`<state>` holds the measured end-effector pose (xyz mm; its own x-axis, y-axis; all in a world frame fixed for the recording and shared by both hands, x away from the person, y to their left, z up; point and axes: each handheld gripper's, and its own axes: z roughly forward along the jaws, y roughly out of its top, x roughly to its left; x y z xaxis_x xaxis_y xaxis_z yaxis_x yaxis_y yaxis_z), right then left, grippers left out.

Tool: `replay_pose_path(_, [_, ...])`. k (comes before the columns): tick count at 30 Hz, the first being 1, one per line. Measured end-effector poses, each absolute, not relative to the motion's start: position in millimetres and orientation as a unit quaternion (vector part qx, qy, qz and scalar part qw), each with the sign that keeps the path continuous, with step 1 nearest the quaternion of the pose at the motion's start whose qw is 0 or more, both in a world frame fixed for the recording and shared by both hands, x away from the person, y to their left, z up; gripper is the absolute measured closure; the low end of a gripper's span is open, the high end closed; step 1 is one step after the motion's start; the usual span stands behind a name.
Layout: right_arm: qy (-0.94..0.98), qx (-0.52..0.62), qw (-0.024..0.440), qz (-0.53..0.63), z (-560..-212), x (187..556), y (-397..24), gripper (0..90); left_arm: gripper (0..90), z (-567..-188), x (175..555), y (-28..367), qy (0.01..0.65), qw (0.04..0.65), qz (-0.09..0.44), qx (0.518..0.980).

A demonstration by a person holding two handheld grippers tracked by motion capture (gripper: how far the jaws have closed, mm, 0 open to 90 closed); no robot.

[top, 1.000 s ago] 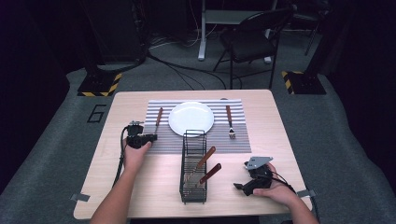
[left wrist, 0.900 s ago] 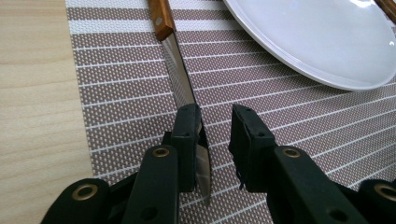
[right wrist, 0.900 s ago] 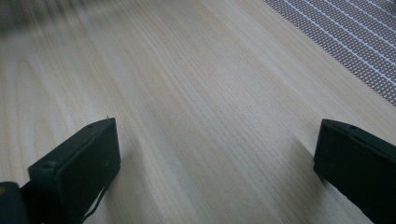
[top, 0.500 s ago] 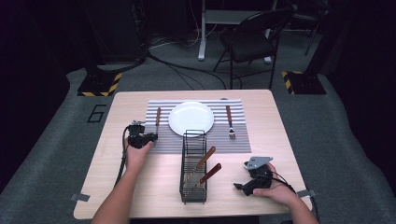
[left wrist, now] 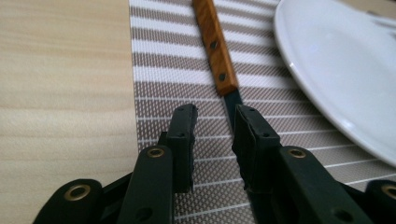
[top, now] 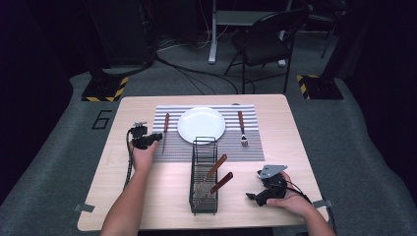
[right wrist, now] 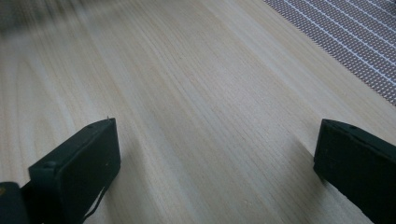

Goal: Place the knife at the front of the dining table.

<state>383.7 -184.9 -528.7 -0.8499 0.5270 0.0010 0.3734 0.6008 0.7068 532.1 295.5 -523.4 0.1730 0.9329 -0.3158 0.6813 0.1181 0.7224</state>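
the left gripper (left wrist: 212, 122) is hovering low over the striped placemat (left wrist: 163, 56) w/ its jaws a narrow gap apart, having just been opening a bit; nothing is sitting between the pads. the wooden-handled knife (left wrist: 215, 45) is lying flat on the mat just left of the white plate (left wrist: 341, 65), its dark blade running down beside the gripper's right-hand jaw, whether touching can't be told. the right gripper (right wrist: 215, 154) is resting by the table's (top: 275, 103) near right corner, jaws wide apart over bare wood, holding nothing. a wire caddy (top: 204, 147) w/ two more wooden-handled pieces is standing btwn the hands, a fork (top: 242, 129) lying right of the plate

Bright tabletop, dark surroundings, blurred close-ups
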Motion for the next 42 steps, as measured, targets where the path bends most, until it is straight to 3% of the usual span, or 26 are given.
replay_pose_path(12, [0.889,0.252,0.105,0.368,-529,384,-185,0.0,62.6,-523,531,281,0.601,0.395,0.178,0.672])
replay_pose_path(23, [0.889,0.252,0.106,0.368,-529,384,-185,0.0,58.0,-513,524,289,0.608,0.387,0.16,0.675])
replay_pose_path(42, [0.889,0.252,0.105,0.368,-529,384,-185,0.0,47.5,-485,447,302,0.532,0.406,0.158,0.726])
